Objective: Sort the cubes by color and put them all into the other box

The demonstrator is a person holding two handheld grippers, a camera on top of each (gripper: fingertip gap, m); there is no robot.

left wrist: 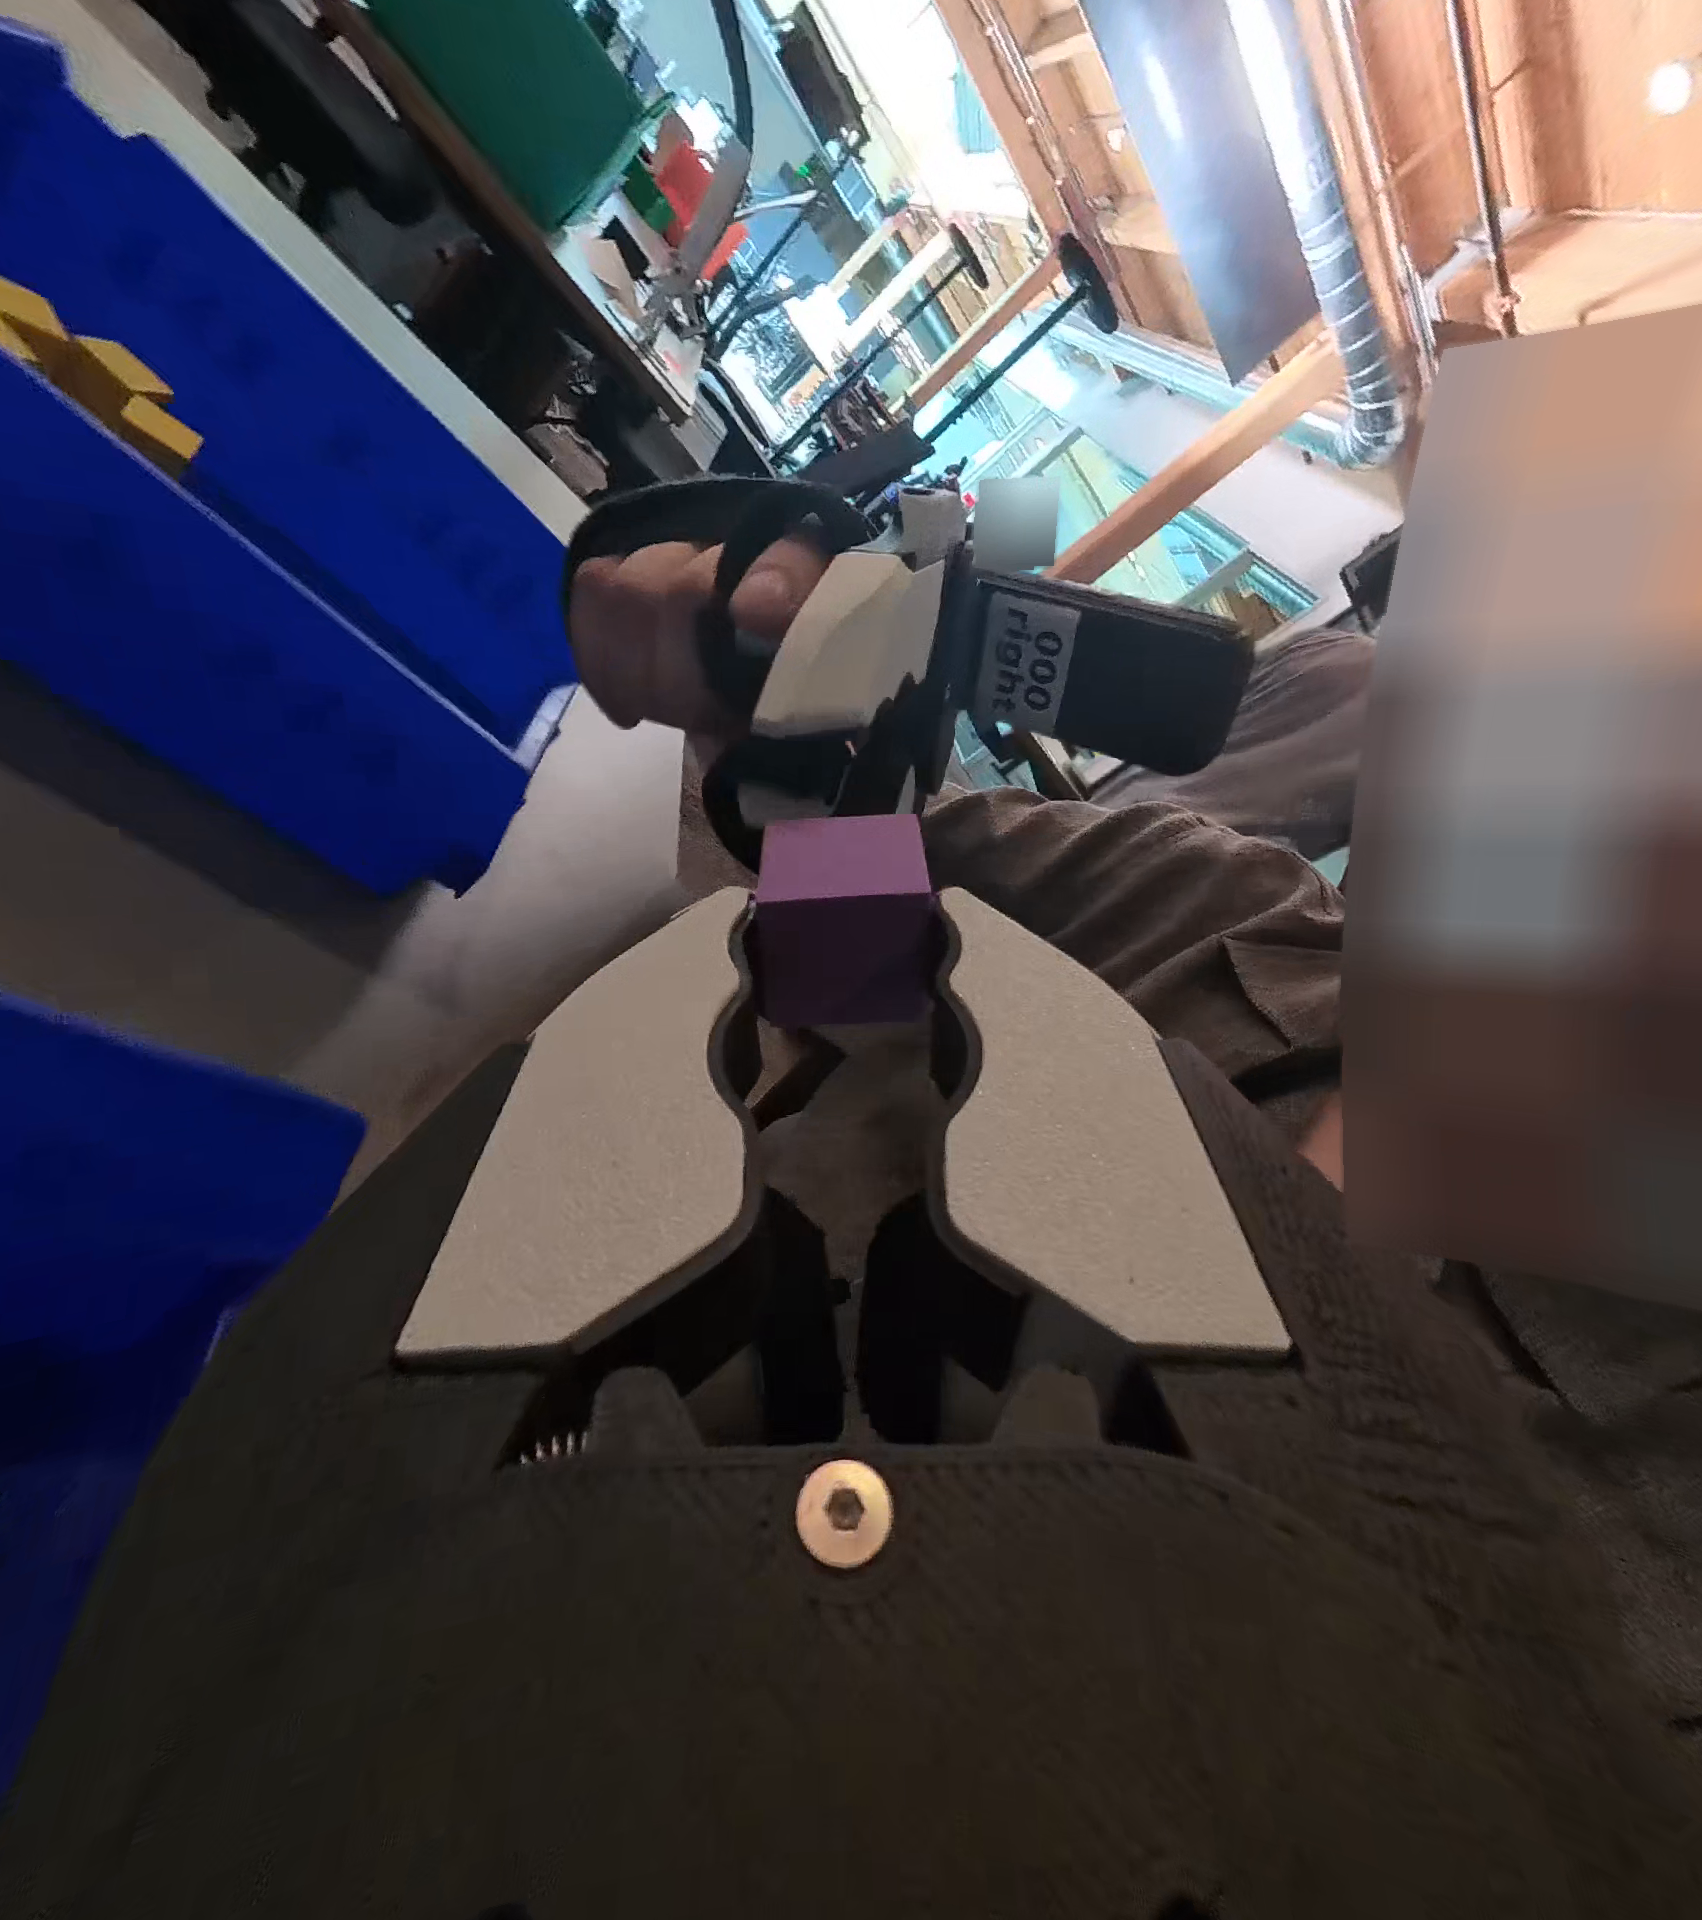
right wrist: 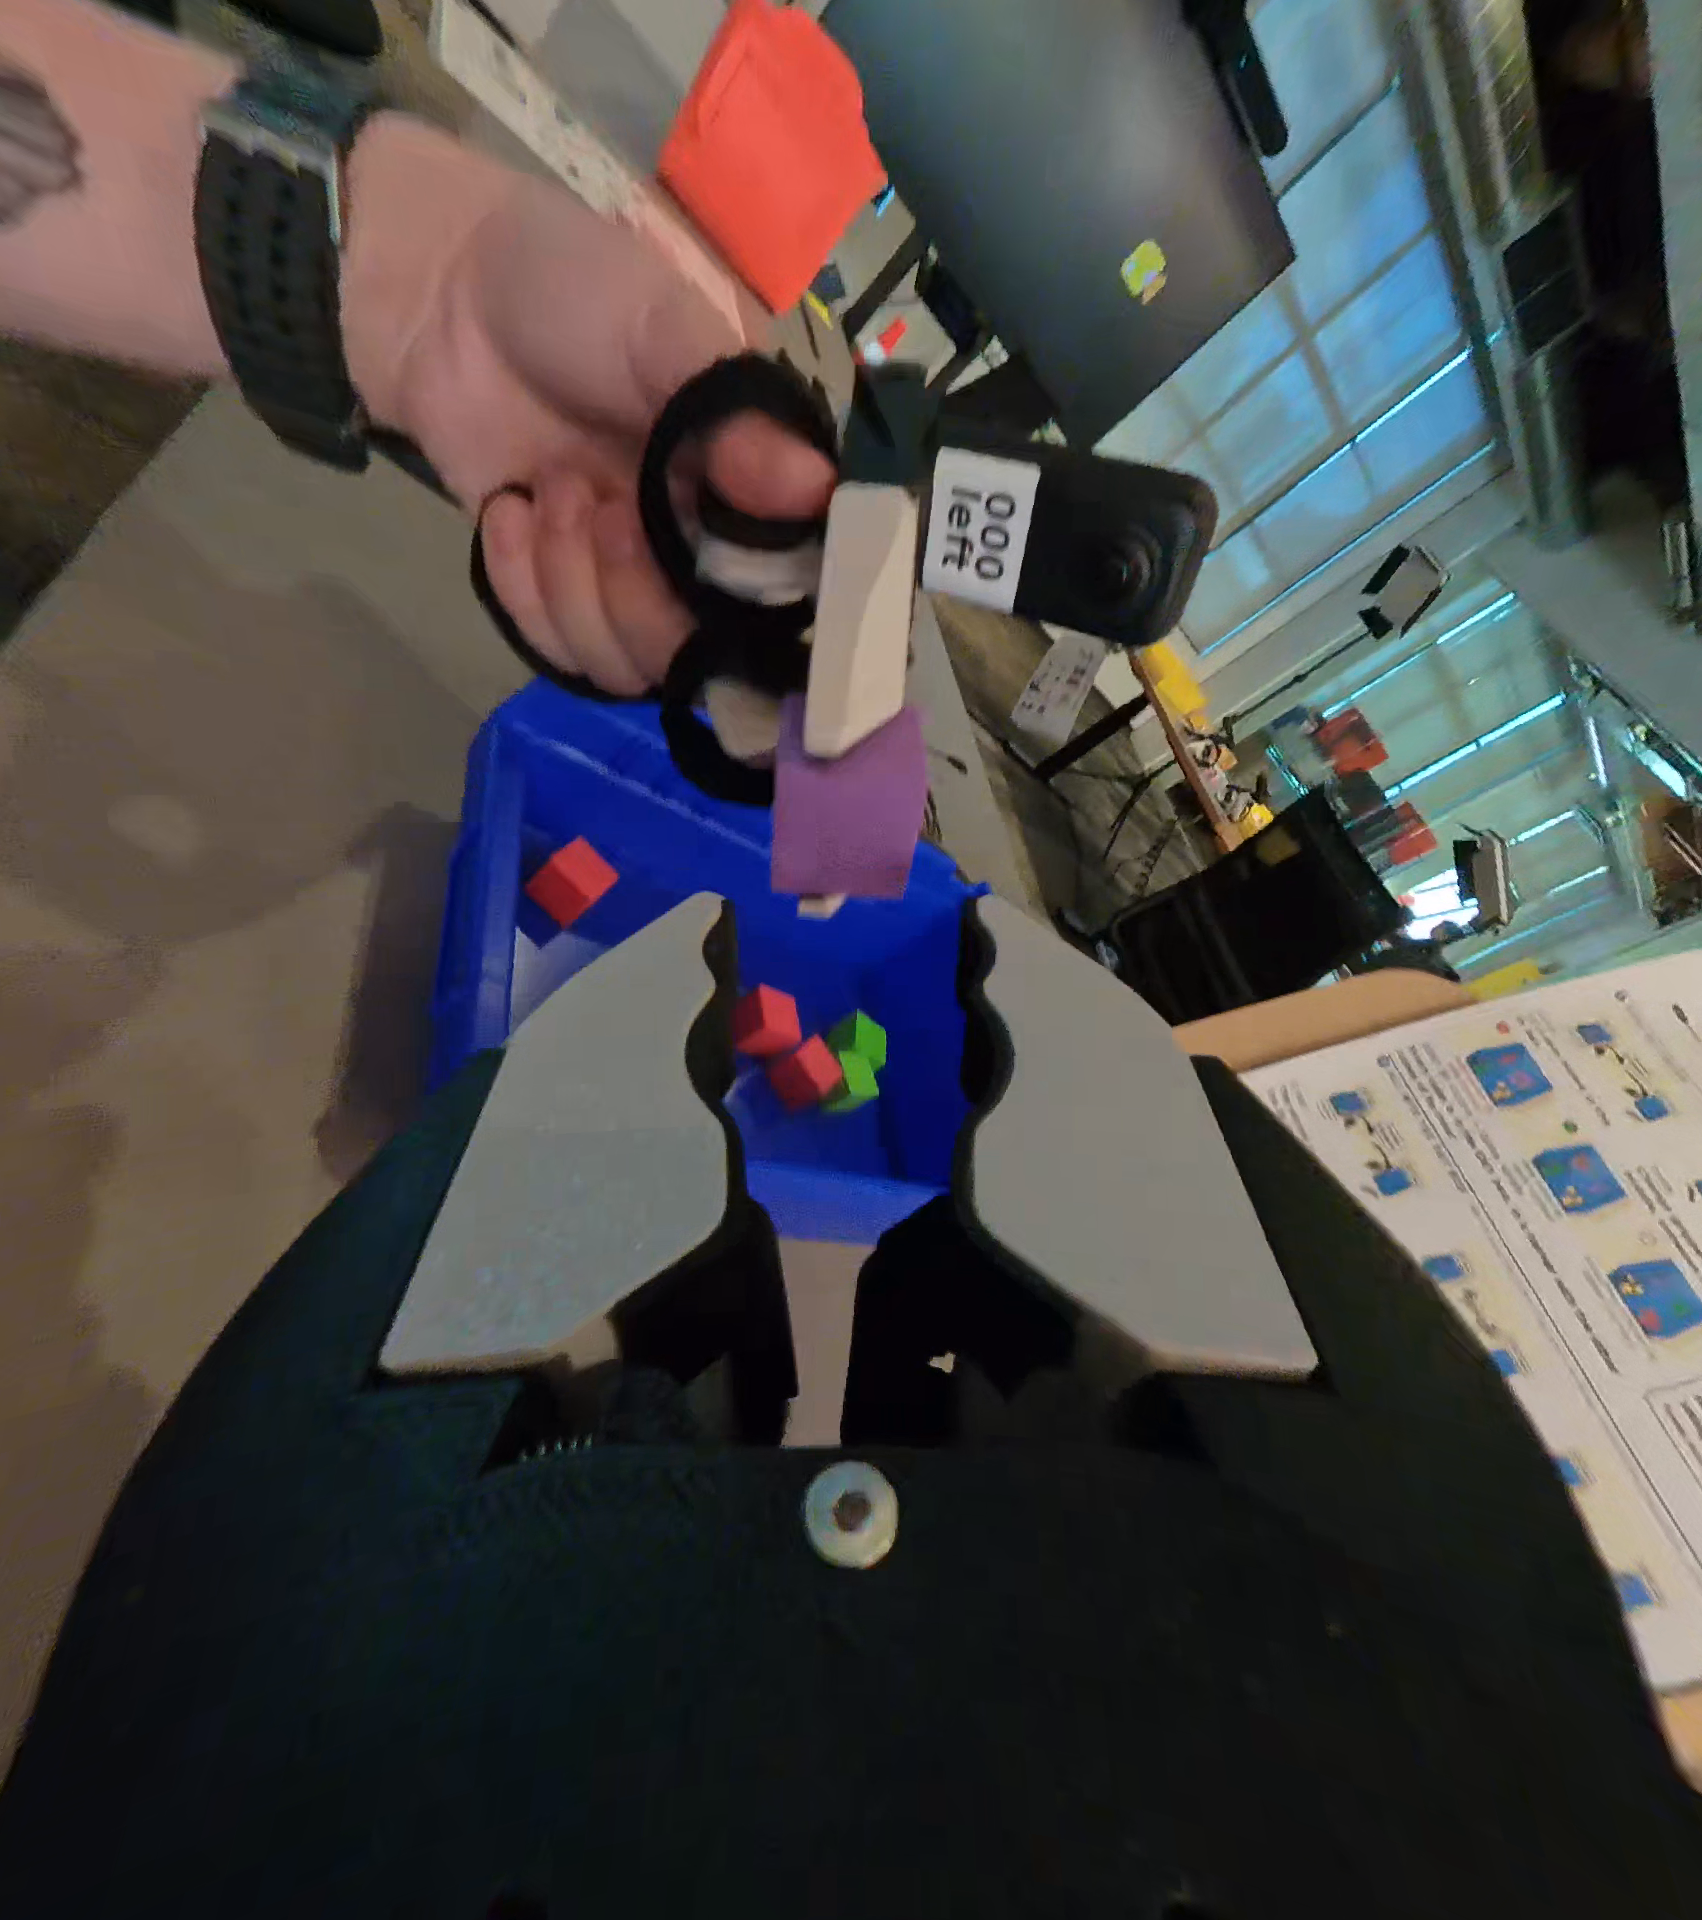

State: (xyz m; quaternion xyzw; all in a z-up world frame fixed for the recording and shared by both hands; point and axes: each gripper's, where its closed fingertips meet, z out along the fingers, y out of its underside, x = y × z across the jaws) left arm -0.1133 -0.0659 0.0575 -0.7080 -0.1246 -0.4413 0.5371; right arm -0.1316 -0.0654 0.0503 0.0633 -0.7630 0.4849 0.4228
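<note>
We see the left gripper (left wrist: 842, 940) clamping the purple cube (left wrist: 844, 925) by its tips; right gripper (right wrist: 842, 935) gaping nearby; a bump could drop it.

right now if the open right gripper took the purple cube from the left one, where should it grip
Probably the free far half of the small purple cube. The left gripper clamps two opposite sides, so the right gripper would best close on the other, uncovered pair of flat faces, coming head-on.

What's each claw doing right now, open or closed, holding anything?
Left claw: closed on the purple cube, held in the air.
Right claw: open, empty, facing the purple cube, above the blue bin.
</note>
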